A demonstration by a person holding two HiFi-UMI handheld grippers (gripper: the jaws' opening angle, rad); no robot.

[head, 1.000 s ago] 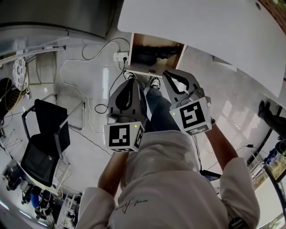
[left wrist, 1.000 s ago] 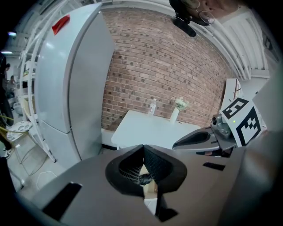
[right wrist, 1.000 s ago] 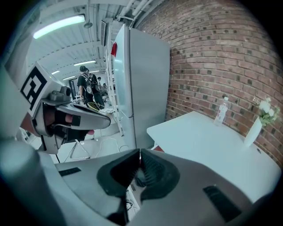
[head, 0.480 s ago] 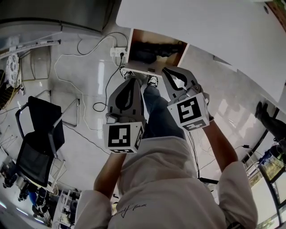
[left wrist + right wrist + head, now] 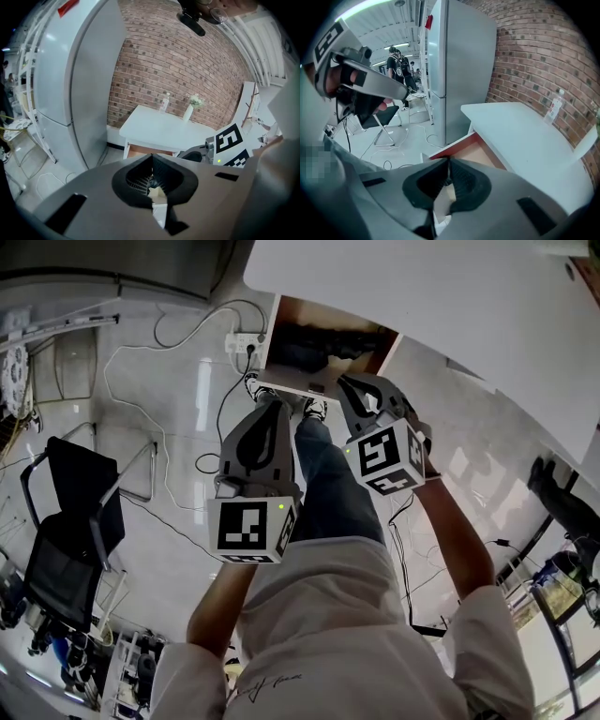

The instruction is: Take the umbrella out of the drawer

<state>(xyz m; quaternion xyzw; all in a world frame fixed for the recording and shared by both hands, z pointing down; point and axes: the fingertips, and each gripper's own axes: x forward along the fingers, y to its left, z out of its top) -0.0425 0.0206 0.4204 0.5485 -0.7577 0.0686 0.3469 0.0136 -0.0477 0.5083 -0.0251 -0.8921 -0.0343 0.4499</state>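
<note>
Black umbrella (image 5: 314,340) lies inside the open drawer (image 5: 373,354) under the white worktop (image 5: 422,296). Near the drawer front, left gripper (image 5: 273,404) and right gripper (image 5: 352,385) both have fingers pressed together, empty.

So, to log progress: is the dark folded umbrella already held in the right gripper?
No: the right gripper has its jaws shut together on nothing, and the umbrella lies in the open wooden drawer.

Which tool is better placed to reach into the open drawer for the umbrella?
Right, probably. The right tool sits nearer the drawer, and its own view looks down into it; the left tool sees it from farther off. Both are shut, so open before reaching the umbrella.
</note>
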